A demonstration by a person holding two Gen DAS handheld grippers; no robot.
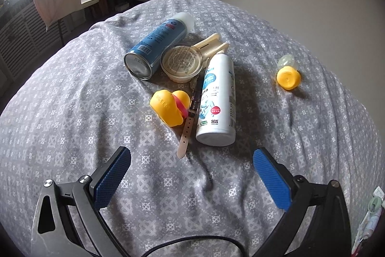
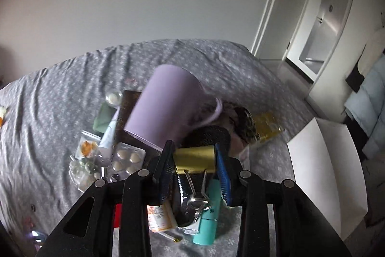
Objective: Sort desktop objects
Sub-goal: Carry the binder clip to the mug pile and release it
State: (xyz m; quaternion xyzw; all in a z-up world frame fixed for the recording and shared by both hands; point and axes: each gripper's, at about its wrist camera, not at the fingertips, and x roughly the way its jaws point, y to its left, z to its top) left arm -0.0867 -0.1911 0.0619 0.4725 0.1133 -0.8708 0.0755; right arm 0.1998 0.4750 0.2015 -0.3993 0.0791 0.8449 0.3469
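In the left wrist view my left gripper (image 1: 191, 164) is open and empty above the grey patterned bedspread (image 1: 72, 117). Ahead of it lie a blue spray can (image 1: 157, 45), a white spray bottle (image 1: 217, 98), a round clear lidded container (image 1: 182, 62), a beige clothespin (image 1: 211, 45), a yellow rubber duck (image 1: 169, 106), a watch strap (image 1: 190, 119) and a small yellow-capped bottle (image 1: 287, 74). In the right wrist view my right gripper (image 2: 195, 155) is shut on a yellow binder clip (image 2: 194, 158), held above a pile of items.
Under the right gripper lie a lilac mug (image 2: 168, 107) on its side, blister packs of pills (image 2: 127, 159), a teal tube (image 2: 209, 211), a green pouch (image 2: 104, 118) and a dark patterned object (image 2: 243, 123). A white box (image 2: 324, 175) stands at the right beyond the bed's edge.
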